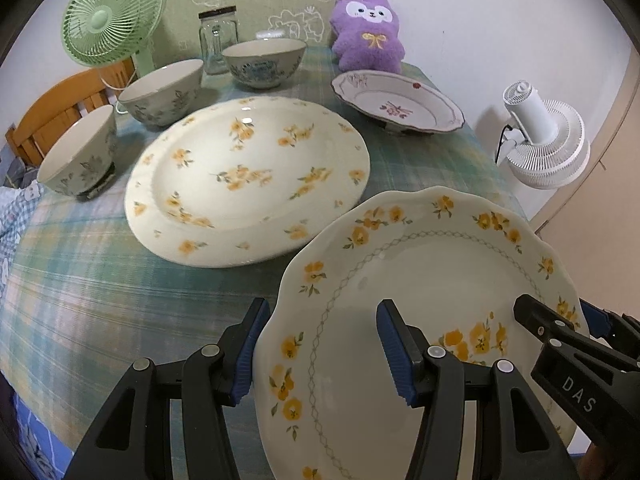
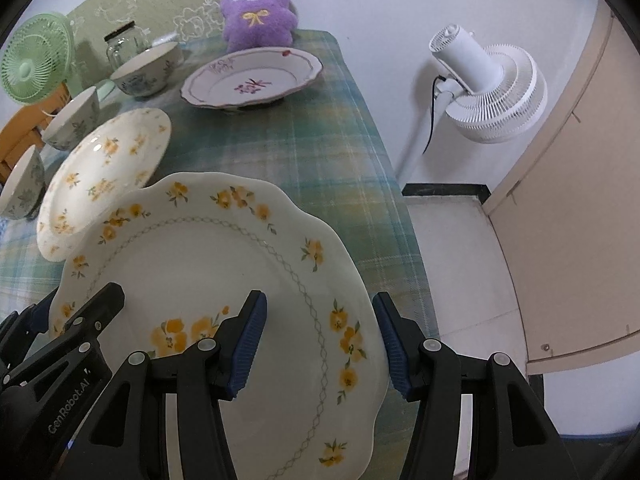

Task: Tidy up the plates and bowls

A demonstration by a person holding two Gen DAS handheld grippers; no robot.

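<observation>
At the bottom of both views, the scalloped plate (image 1: pixel 420 320) with yellow flowers is sitting up in the air between two tools, each one straddling an opposite edge. The left gripper (image 1: pixel 326 350) is reaching around the plate's left rim with its blue pads apart, and I cannot tell if the pads are really pressing on the rim. The right gripper (image 2: pixel 320 346) is doing the same on the right rim. If the pads are only resting there, the plate could be slipping and tipping, and it could be dropping onto the big flowered plate (image 1: pixel 248 180) lying just behind it in the middle of the frame and chipping both. The tablecloth (image 1: pixel 100 272) is looking soft, but the table edge is close on the right. Farther back, three bowls (image 1: pixel 164 92) are lining up at the upper left, and a purple-flowered plate (image 1: pixel 396 100) is waiting near a purple plush toy (image 1: pixel 368 32). Only the right wrist view is showing the floor (image 2: pixel 460 260) past the table edge; only the left view is showing all three bowls clearly
</observation>
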